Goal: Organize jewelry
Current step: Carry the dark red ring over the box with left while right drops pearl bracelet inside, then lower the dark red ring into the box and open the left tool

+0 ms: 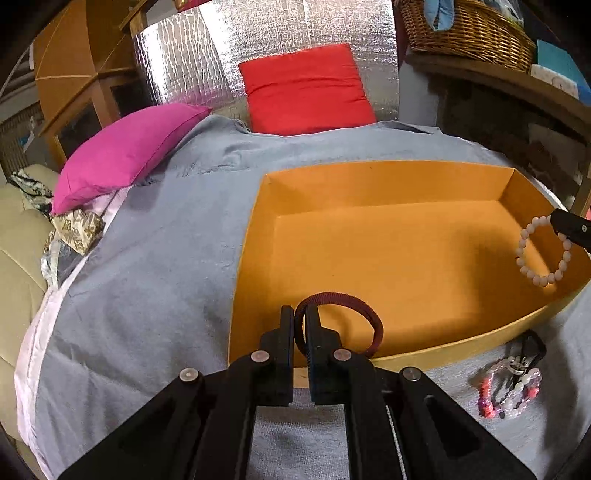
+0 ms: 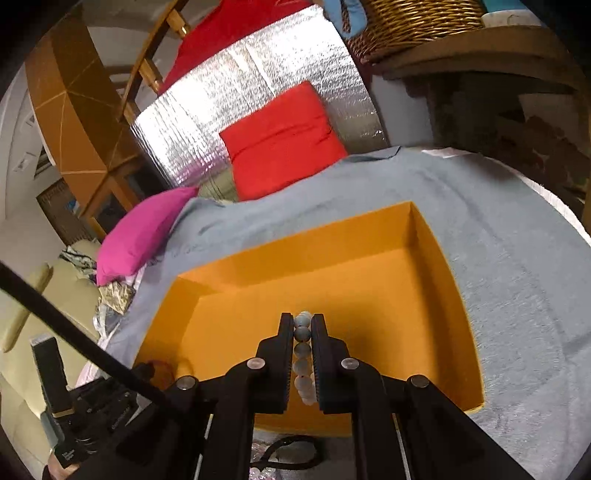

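Observation:
An open orange box [image 1: 369, 177] sits on a grey cloth; it also shows in the right wrist view [image 2: 436, 243]. My left gripper [image 1: 300, 317] is shut on a dark maroon ring band [image 1: 354, 301] and holds it over the box's near left corner. My right gripper [image 2: 303, 321] is shut on a pale bead bracelet [image 2: 303, 354] above the box's inside. In the left wrist view that bracelet [image 1: 543, 275] hangs from the right gripper's tip [image 1: 570, 227] over the box's right side. More bead bracelets [image 1: 511, 391] lie on the cloth outside the box, near right.
A magenta cushion [image 1: 125, 147] and a red cushion [image 1: 306, 88] lie beyond the box, before a silver foil panel [image 1: 207, 55]. A wicker basket [image 1: 465, 33] stands on a shelf at right. Crumpled wrapping [image 1: 75, 229] lies at the cloth's left edge.

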{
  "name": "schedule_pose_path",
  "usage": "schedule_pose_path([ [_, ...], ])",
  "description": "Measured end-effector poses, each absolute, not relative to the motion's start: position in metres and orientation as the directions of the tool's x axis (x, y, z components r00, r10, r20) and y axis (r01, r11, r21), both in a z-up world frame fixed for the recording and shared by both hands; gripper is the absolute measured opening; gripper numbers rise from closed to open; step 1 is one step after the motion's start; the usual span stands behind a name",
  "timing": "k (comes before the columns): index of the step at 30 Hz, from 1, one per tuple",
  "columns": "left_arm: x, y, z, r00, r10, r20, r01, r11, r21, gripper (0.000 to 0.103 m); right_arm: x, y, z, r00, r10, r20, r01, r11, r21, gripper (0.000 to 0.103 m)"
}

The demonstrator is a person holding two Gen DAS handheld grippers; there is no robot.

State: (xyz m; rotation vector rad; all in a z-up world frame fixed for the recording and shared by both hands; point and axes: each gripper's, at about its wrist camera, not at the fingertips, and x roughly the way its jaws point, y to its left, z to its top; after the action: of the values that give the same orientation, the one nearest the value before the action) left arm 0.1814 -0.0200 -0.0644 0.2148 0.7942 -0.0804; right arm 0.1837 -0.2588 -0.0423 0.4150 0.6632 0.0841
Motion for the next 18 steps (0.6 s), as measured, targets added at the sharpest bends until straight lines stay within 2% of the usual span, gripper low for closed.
schedule_pose_path([
  [15,0.179,-0.0215,-0.0613,0.698,0.016,-0.716,0.152,0.974,0.169,0.007,0.1814,-0.2522,-0.0412,0.774,0.184,-0.606,0.068,0.927,0.368,0.012],
  [18,0.1787,-0.0216,-0.0612,0.698,0.016,-0.716,0.152,0.974,0.171,0.008,0.1771,-0.2585,-0.0393,0.765,0.181,-0.618,0.091,0.92,0.382,0.02],
])
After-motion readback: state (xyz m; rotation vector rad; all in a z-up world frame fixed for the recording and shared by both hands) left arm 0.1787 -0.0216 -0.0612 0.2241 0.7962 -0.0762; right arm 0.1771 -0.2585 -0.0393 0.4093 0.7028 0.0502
